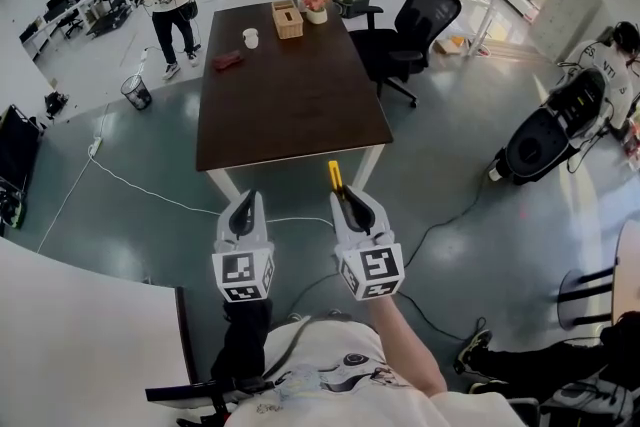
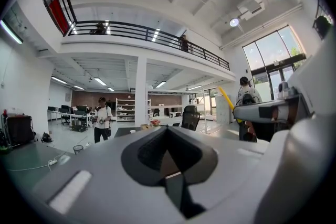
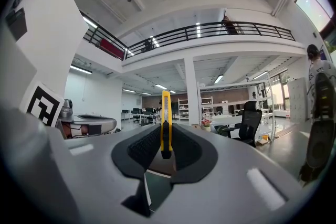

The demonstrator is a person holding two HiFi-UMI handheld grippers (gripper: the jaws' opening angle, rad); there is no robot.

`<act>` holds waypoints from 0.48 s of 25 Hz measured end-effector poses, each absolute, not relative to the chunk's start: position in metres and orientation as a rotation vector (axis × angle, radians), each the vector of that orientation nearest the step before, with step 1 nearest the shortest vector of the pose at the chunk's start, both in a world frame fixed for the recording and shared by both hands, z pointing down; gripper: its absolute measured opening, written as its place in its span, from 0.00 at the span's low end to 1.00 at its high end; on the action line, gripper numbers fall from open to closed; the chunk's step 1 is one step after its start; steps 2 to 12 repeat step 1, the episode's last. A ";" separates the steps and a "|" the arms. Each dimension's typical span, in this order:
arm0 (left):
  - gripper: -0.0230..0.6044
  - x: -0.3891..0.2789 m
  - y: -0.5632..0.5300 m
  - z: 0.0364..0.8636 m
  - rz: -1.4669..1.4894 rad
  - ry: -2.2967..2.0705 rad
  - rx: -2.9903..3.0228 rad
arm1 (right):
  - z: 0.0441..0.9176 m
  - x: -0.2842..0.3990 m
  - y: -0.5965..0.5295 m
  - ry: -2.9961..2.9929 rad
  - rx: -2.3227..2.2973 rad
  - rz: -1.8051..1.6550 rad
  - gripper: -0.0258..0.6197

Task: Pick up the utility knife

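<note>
The yellow utility knife (image 1: pixel 335 176) stands clamped between the jaws of my right gripper (image 1: pixel 350 201), its tip sticking out past them toward the table. In the right gripper view the utility knife (image 3: pixel 166 123) runs straight along the middle of the right gripper (image 3: pixel 166 132), with the black pads pressed on both of its sides. My left gripper (image 1: pixel 244 206) hangs beside it at the same height, jaws together with nothing in them. The left gripper view shows the left gripper (image 2: pixel 167 136) shut and the yellow knife (image 2: pixel 227 99) off to the right.
A dark brown table (image 1: pixel 290 105) stands just ahead with a tissue box (image 1: pixel 287 19), a flower pot (image 1: pixel 316 8), a white cup (image 1: pixel 250 37) and a red object (image 1: pixel 227 61). A black office chair (image 1: pixel 415 25) stands at its right. Cables (image 1: pixel 130 185) cross the floor. A white desk (image 1: pixel 70 335) is at lower left.
</note>
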State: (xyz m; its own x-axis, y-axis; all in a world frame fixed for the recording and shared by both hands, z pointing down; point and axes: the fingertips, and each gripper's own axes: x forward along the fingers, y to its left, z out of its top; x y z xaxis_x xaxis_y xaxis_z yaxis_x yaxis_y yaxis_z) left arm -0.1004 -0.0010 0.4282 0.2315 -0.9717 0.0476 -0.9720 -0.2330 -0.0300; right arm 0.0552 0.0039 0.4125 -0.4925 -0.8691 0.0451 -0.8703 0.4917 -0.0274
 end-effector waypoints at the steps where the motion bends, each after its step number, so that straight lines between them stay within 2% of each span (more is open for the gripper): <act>1: 0.03 -0.100 0.000 0.429 0.089 -1.939 2.458 | 0.413 0.056 0.004 -2.689 1.571 0.076 0.14; 12: 0.03 -0.100 0.000 0.429 0.089 -1.939 2.458 | 0.413 0.056 0.004 -2.689 1.571 0.076 0.14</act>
